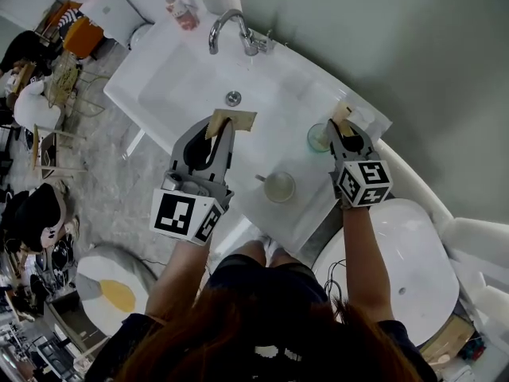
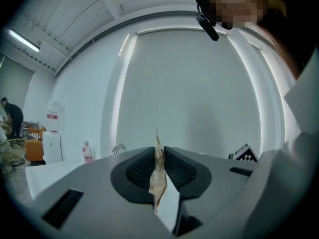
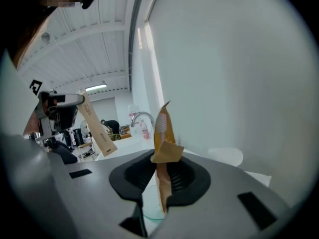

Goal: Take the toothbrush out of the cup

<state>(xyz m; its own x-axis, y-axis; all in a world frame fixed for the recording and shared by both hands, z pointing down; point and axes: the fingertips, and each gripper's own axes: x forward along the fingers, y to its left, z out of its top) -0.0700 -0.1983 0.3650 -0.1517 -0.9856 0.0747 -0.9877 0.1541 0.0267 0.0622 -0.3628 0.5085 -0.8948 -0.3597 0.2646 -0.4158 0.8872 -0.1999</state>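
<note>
A toothbrush in a brown paper pack (image 3: 162, 133) stands upright between the pads of my right gripper (image 3: 160, 176), which is shut on it; bristles show through the pack's window. Its lower end hangs over a clear greenish glass cup (image 3: 151, 209). From the head view, that right gripper (image 1: 343, 127) is over the cup (image 1: 318, 138) at the sink's right corner. My left gripper (image 1: 225, 127) hovers over the basin, shut on a second brown paper pack (image 1: 232, 121). That pack (image 2: 158, 176) is seen edge-on between the left gripper's (image 2: 159, 159) pads.
The white sink (image 1: 175, 86) has a chrome faucet (image 1: 229, 24) and a drain (image 1: 233, 98). A small bottle (image 1: 182, 11) stands at its back corner. A pale round cup (image 1: 279, 187) sits on the front ledge. A white fixture (image 1: 409, 261) lies to the right.
</note>
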